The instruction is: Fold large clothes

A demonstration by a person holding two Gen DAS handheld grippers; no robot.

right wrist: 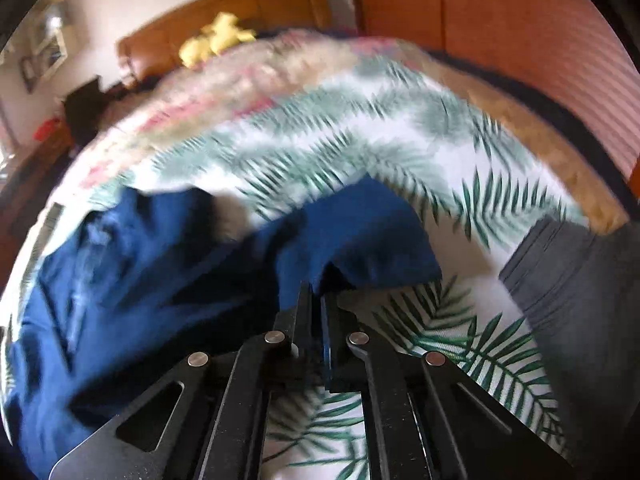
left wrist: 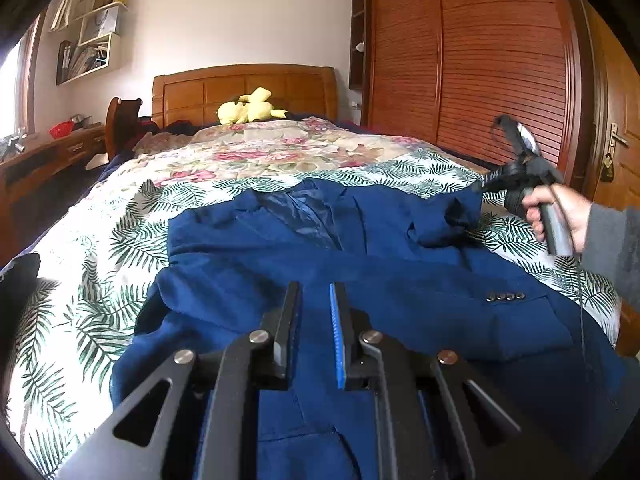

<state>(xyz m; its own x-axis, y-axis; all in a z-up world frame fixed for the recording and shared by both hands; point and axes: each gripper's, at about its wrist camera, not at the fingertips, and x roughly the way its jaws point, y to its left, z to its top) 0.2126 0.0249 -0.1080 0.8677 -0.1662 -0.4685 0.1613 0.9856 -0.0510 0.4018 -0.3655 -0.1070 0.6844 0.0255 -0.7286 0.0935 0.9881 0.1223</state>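
Note:
A dark blue suit jacket (left wrist: pixel 360 248) lies spread on the leaf-print bedspread (left wrist: pixel 100 248), lining and collar toward the headboard and sleeve buttons (left wrist: pixel 505 297) on the right. My left gripper (left wrist: pixel 316 292) sits low over the jacket's near part; its jaws stand a narrow slit apart with blue cloth filling it. My right gripper (left wrist: pixel 478 188), held by a hand (left wrist: pixel 560 212), pinches the jacket's far right corner, which rises in a peak to its tips. In the blurred right wrist view the right gripper (right wrist: pixel 316 296) is shut at the edge of the jacket (right wrist: pixel 160 280).
A yellow plush toy (left wrist: pixel 250 110) lies by the wooden headboard (left wrist: pixel 240 88). A slatted wardrobe (left wrist: pixel 480 60) and a door (left wrist: pixel 620 140) stand on the right, a desk (left wrist: pixel 48 156) on the left. A grey sleeve (right wrist: pixel 580 280) crosses the bedspread (right wrist: pixel 400 140).

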